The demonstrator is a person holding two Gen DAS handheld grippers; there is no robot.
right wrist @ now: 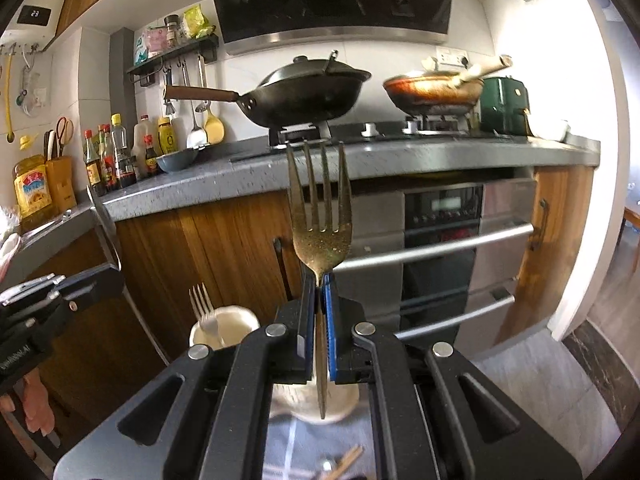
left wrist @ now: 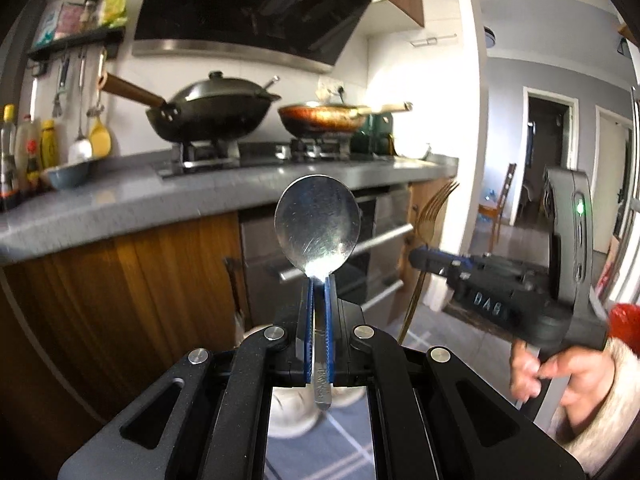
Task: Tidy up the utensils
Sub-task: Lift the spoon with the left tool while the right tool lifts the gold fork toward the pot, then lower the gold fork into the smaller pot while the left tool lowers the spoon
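Observation:
My left gripper [left wrist: 319, 280] is shut on the handle of a silver spoon [left wrist: 316, 226], held upright with the bowl up. My right gripper [right wrist: 319, 280] is shut on a gold fork [right wrist: 320, 216], tines up; it also shows in the left wrist view [left wrist: 430, 216] at the right, with the right gripper [left wrist: 420, 258] beside it. A cream utensil cup [right wrist: 236, 326] stands below, left of the right gripper, with a silver fork [right wrist: 204, 308] in it. The left gripper's body [right wrist: 60, 292] shows at the left edge of the right wrist view.
A grey kitchen counter [right wrist: 240, 176] runs behind, with a black wok [right wrist: 304, 92], a copper pan [right wrist: 432, 88], bottles [right wrist: 108, 156] and a blue bowl [right wrist: 176, 160]. An oven [right wrist: 440, 248] sits under it. Chopsticks [right wrist: 344, 464] lie low near the right gripper.

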